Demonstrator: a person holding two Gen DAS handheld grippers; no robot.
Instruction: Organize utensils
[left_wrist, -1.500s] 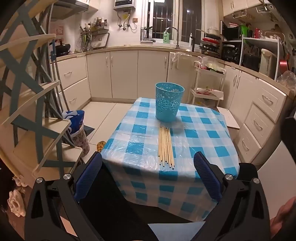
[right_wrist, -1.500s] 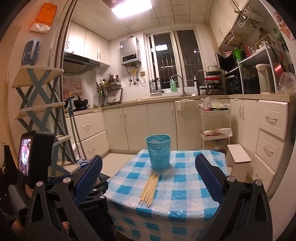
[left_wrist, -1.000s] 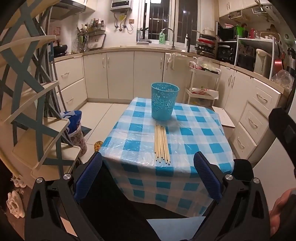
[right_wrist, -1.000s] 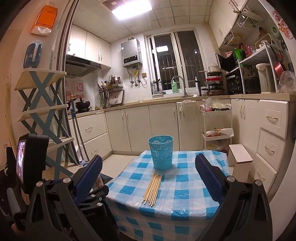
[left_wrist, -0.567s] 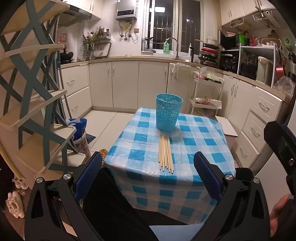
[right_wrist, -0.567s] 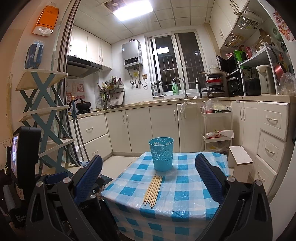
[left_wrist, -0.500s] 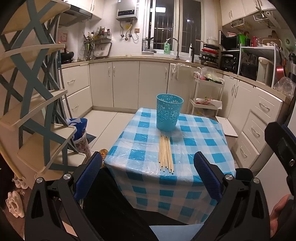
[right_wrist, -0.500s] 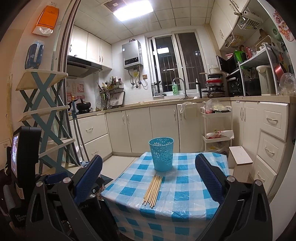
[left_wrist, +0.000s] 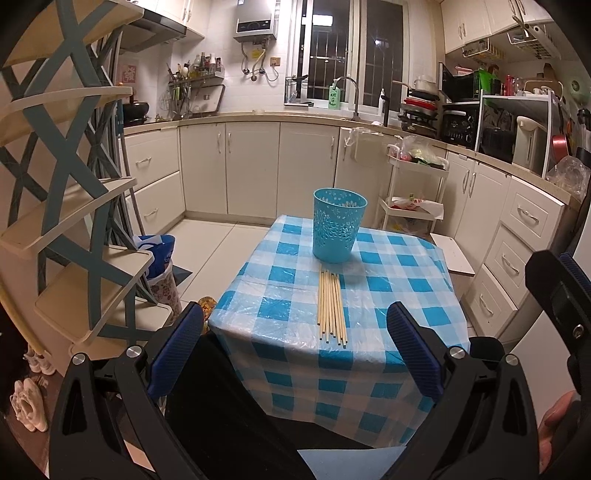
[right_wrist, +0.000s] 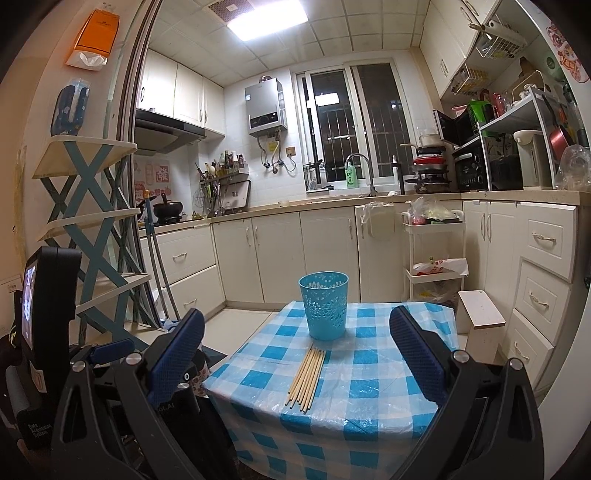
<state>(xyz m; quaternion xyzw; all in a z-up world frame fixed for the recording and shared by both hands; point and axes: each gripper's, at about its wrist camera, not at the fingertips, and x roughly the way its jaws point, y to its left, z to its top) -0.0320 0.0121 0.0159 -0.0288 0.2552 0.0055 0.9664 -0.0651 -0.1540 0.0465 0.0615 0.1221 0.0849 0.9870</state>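
Both grippers hang level short of the checkered tabletop (left_wrist: 388, 266), aimed at it. The left gripper (left_wrist: 295, 332) and right gripper (right_wrist: 297, 343) each have fingers spread wide, holding nothing. A bundle of wooden chopsticks (left_wrist: 330, 304) lies flat mid-table, far ends just before the upright blue perforated cup (left_wrist: 339, 224).

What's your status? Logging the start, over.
Left gripper and right gripper open, empty, short of table. Chopsticks bundled flat before blue holder. Nothing in the way.
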